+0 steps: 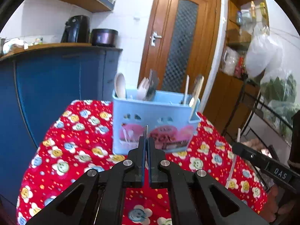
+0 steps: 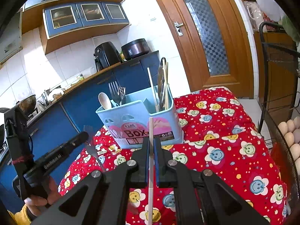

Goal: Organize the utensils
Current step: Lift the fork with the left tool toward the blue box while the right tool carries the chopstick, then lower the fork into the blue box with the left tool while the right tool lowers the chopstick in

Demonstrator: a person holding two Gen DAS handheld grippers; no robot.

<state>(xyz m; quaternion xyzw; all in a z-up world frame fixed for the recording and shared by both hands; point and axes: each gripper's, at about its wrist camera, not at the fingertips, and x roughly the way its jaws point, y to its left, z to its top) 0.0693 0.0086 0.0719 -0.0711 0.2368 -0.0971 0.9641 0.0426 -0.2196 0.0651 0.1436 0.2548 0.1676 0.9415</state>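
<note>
A light blue utensil box (image 1: 153, 120) (image 2: 140, 120) stands on the red flowered tablecloth (image 1: 75, 150) (image 2: 225, 140). One side holds a pale spoon (image 2: 104, 100) and dark forks (image 2: 116, 91), the other chopsticks (image 2: 165, 82) and a dark knife. My left gripper (image 1: 146, 140) (image 2: 85, 136) is shut on a metal fork (image 2: 92, 152), seen edge-on as a thin strip (image 1: 146, 130) between the pads, in front of the box. My right gripper (image 2: 151, 140) (image 1: 235, 147) is shut on a white chopstick (image 2: 151, 165) (image 1: 232, 161), held upright before the box's right compartment.
A blue kitchen counter (image 1: 56, 86) with an air fryer (image 2: 106, 56) and a cooker runs behind the table. A wooden door (image 1: 180, 43) is at the back. A black wire rack (image 2: 277, 60) with eggs (image 2: 289, 136) stands at the table's right edge.
</note>
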